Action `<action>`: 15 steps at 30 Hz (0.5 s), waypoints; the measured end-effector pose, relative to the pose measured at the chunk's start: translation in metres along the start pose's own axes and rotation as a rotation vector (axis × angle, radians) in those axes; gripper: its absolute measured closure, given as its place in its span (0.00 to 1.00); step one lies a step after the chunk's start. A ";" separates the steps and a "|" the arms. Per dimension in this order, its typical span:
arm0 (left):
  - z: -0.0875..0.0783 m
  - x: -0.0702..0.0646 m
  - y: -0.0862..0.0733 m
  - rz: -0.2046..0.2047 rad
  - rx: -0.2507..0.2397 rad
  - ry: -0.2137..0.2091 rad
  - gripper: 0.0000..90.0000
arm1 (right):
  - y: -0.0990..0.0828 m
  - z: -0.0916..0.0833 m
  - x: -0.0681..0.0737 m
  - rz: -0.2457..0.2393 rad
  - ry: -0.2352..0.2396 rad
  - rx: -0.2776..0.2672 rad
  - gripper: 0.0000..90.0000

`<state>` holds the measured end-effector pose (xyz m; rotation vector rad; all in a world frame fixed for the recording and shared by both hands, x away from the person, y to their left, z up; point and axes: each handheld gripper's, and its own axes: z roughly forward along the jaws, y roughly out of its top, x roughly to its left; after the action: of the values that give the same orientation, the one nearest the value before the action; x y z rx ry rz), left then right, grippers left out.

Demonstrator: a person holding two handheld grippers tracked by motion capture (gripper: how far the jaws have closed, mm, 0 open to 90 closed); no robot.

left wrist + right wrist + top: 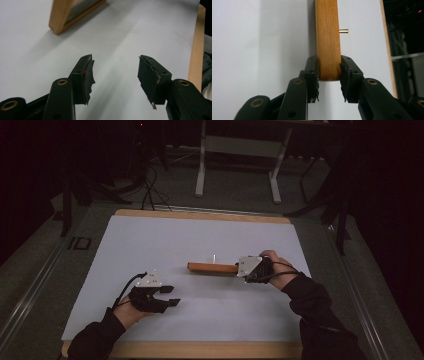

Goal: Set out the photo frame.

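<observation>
**Right tool clamps the frame, left tool stands apart**

Our right tool is clamped on one end of the frame, a wooden piece seen edge-on in the high view, just right of the middle of the worktop. In the right gripper view we see both pads pressing the frame's wood from either side, with a small brass pin sticking out of its right face farther along. Our left tool sits near the worktop's front left, well apart from the frame, its jaws parted with nothing between them. In the left gripper view we see bare white worktop past the open jaws, and a corner of the frame at upper left, a darker panel set inside it.
</observation>
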<state>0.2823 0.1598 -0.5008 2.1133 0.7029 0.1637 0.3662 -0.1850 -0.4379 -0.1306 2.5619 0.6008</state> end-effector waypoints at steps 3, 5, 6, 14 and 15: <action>0.000 0.000 -0.003 -0.008 -0.018 0.003 0.51 | 0.000 0.002 -0.008 0.031 0.005 0.000 0.77; 0.000 0.001 -0.005 -0.020 -0.034 0.008 0.51 | 0.000 0.003 -0.014 0.059 0.021 0.001 0.76; 0.000 0.001 -0.006 -0.025 -0.034 0.007 0.51 | 0.000 0.004 -0.019 0.076 0.029 0.003 0.76; 0.004 0.005 -0.013 -0.034 -0.031 0.031 0.45 | -0.003 0.012 -0.044 0.185 0.071 -0.007 0.74; 0.005 0.005 -0.013 -0.038 -0.030 0.031 0.45 | -0.004 0.013 -0.047 0.202 0.079 -0.005 0.74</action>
<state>0.2827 0.1653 -0.5149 2.0709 0.7535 0.1854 0.4143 -0.1833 -0.4263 0.1064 2.6702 0.6896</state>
